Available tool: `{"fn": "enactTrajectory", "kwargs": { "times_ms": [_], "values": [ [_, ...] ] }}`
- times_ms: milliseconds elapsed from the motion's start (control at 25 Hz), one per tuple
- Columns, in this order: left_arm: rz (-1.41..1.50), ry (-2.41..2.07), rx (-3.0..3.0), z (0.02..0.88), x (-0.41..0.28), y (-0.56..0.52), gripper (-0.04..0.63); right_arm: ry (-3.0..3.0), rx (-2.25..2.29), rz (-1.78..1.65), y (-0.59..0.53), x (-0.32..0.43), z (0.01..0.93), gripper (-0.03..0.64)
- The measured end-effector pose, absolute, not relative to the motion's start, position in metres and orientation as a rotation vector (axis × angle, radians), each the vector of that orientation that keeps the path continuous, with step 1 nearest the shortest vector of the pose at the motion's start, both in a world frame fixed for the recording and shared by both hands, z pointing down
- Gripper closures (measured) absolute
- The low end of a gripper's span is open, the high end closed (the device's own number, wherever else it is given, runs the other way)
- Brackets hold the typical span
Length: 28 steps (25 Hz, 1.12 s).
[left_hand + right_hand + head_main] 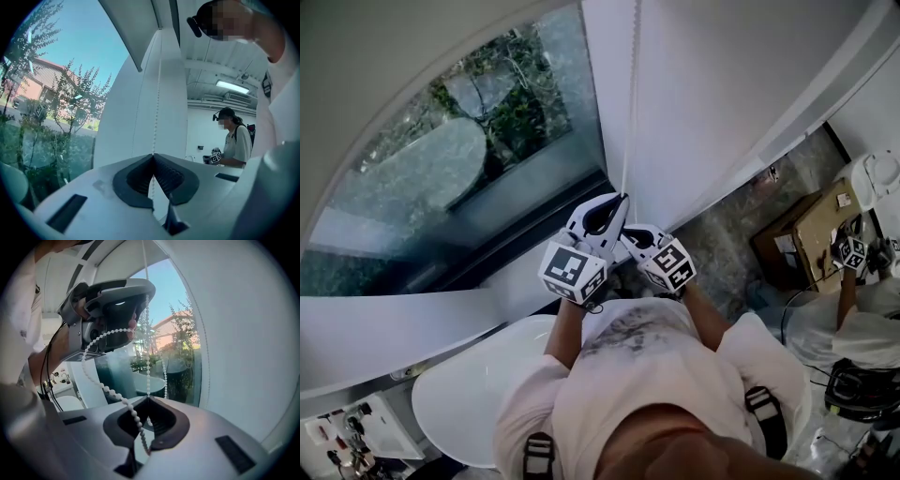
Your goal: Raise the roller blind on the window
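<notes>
We logged the window [487,131], with the roller blind [384,66] covering its upper glass. The bead chain [628,112] hung beside the pane. The left gripper [152,155] was clamped on the chain, higher up. The right gripper [149,398] was closed on it just below, with slack chain looping across.

Bead chain [631,103]: upper end cut off by the top edge.
Second person [872,323]: partly cut off by the right edge.
Small items [342,441]: too small to tell.

Two claws [153,154] [148,398], one bead chain [147,357], one roller blind [384,56]
</notes>
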<state>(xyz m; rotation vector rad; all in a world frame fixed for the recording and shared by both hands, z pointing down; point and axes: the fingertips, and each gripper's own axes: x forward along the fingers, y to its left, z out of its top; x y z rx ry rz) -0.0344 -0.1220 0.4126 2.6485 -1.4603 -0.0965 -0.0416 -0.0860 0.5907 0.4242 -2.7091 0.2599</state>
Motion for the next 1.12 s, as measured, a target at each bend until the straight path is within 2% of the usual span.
{"fn": "enactTrajectory", "kwargs": {
  "times_ms": [280, 1000, 1080, 1120],
  "values": [
    [-0.097, -1.47, 2.65, 0.41, -0.035, -0.119, 0.589, -2.746, 0.471, 0.183, -0.082, -0.03, 0.56, 0.554],
    [-0.098, -1.458, 2.662, 0.41, -0.037, -0.112, 0.589, -3.194, 0.584, -0.04, -0.103, -0.019, 0.337, 0.552],
    [-0.096, -1.456, 2.664, 0.41, -0.036, -0.113, 0.588, -3.222, 0.549, -0.048, -0.103, -0.022, 0.319, 0.546],
    [-0.096, -1.455, 2.664, 0.41, -0.035, -0.113, 0.589, -3.231, 0.528, -0.048, -0.104, -0.024, 0.311, 0.517]
  ]
}}
